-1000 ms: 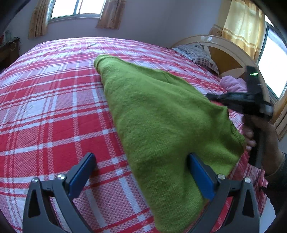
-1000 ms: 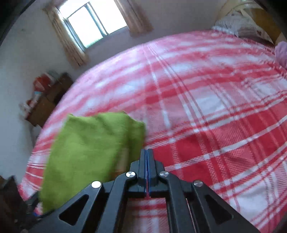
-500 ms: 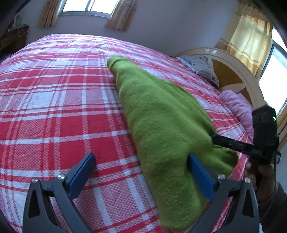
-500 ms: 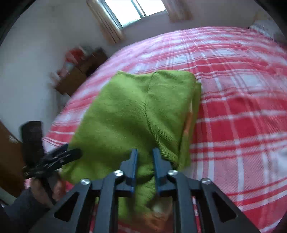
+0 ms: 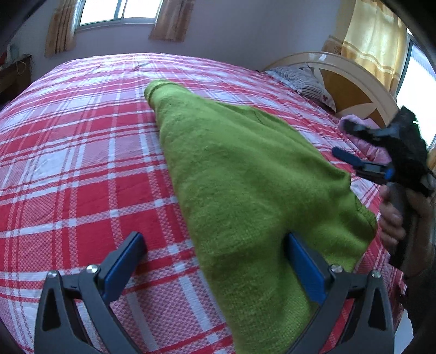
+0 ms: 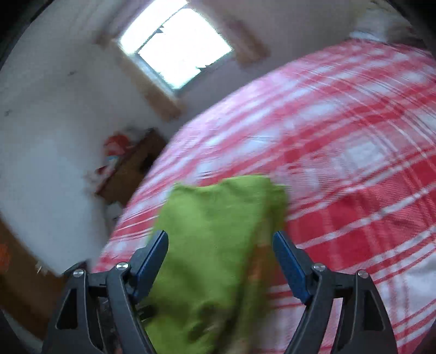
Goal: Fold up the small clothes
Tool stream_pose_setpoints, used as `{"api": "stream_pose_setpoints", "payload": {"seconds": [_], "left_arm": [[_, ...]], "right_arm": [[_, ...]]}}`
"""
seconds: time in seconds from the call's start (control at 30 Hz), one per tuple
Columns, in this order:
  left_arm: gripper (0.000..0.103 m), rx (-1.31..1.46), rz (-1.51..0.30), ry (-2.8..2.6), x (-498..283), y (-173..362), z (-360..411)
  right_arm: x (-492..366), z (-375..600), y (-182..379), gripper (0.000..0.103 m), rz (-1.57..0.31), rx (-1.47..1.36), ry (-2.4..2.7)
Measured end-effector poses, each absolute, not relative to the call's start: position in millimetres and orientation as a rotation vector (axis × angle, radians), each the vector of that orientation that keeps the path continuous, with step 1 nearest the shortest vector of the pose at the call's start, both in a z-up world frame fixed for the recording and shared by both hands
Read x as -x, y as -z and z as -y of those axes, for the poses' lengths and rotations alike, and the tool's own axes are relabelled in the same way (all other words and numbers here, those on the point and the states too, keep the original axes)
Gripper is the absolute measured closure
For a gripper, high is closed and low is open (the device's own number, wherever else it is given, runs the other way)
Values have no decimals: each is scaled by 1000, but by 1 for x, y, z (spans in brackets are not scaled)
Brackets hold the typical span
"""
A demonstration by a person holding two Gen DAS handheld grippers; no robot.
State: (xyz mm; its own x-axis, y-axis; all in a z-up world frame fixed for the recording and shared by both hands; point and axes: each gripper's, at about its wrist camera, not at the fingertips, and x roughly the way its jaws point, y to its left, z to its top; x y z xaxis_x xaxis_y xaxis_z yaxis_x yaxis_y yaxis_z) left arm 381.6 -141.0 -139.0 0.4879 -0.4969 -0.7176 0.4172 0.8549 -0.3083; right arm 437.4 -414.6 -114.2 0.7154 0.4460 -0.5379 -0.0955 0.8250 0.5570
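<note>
A green knitted garment (image 5: 239,174) lies folded lengthwise on the red plaid bed (image 5: 81,163). My left gripper (image 5: 215,261) is open above its near end, blue pads wide apart, holding nothing. My right gripper (image 5: 351,141) shows at the right of the left wrist view, open, just off the garment's right edge. In the blurred right wrist view the right gripper (image 6: 220,256) is open over the green garment (image 6: 215,231), with nothing between its pads.
A headboard (image 5: 346,79) and a striped pillow (image 5: 302,81) are at the far right, with a pink cloth (image 5: 365,136) near them. A wooden cabinet (image 6: 128,168) stands beside the bed. Windows (image 5: 120,12) with curtains line the walls.
My right gripper went from shut to open and let go of the garment's edge, then drew back to the right. The left gripper stayed open over the near end.
</note>
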Motion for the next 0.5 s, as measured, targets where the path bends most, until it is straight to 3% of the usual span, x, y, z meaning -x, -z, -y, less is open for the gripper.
{"api": "stream_pose_setpoints", "payload": {"seconds": [0.3,0.33,0.37,0.4,0.43,0.5], "left_arm": [[0,101,-907,571,-383,139,143],[0,101,-908,574,-383,139,143],[0,101,-909,578,-383,139,143],[0,102,-908,583,-383,139,143],[3,104,-908,592,-383,138,143],[9,109,-910,618,-383,137,144]], "right_arm": [[-481,413,154,26,-844,-490,-271],[-485,412,155,29,-848,-498,-283],[-486,410,156,41,-851,-504,-297],[-489,408,158,46,-860,-512,-319],[-491,406,160,48,-869,-519,-328],[-493,406,164,65,-872,-544,-354]]}}
